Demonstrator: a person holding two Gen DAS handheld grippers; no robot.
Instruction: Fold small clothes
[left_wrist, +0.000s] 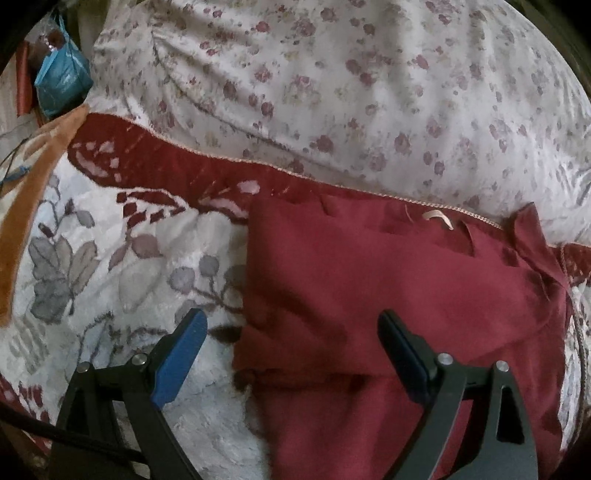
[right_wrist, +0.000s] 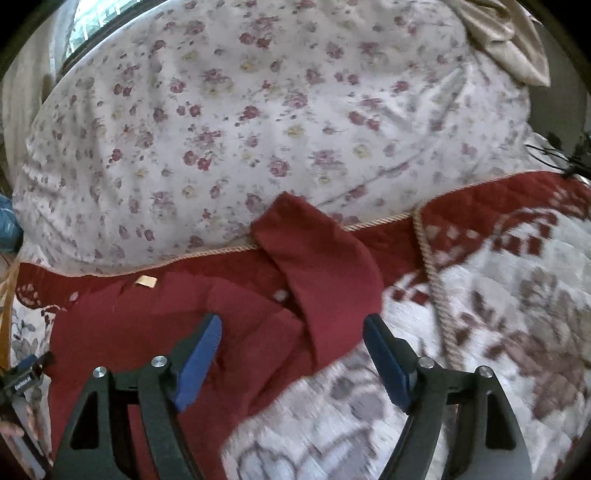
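Surface: a bed is filling both views, dressed in a white blanket (left_wrist: 110, 258) that is carrying grey leaf motifs and a dark red border edged with pale cord. Behind it a white sheet with small pink flowers (left_wrist: 351, 92) is bulging upward across the background. A blue bag (left_wrist: 62, 81) is sitting at the far left edge of the left wrist view, beside an orange fabric strip (left_wrist: 22, 221). A window (right_wrist: 99, 18) is showing at the upper left of the right wrist view, a beige cloth (right_wrist: 506, 44) at its upper right.

Item: a dark red garment (left_wrist: 388, 295) is lying flat on the blanket, partly folded, its far edge meeting the red border; a small pale label (left_wrist: 437, 218) is showing near that edge. In the right wrist view one sleeve (right_wrist: 325, 273) is angling up across the cord onto the flowered sheet.

Tools: the left gripper (left_wrist: 291, 347) is hovering over the garment's left edge, its blue-padded fingers spread wide and holding nothing. The right gripper (right_wrist: 291, 350) is hanging above the sleeve's base, likewise spread apart and empty.
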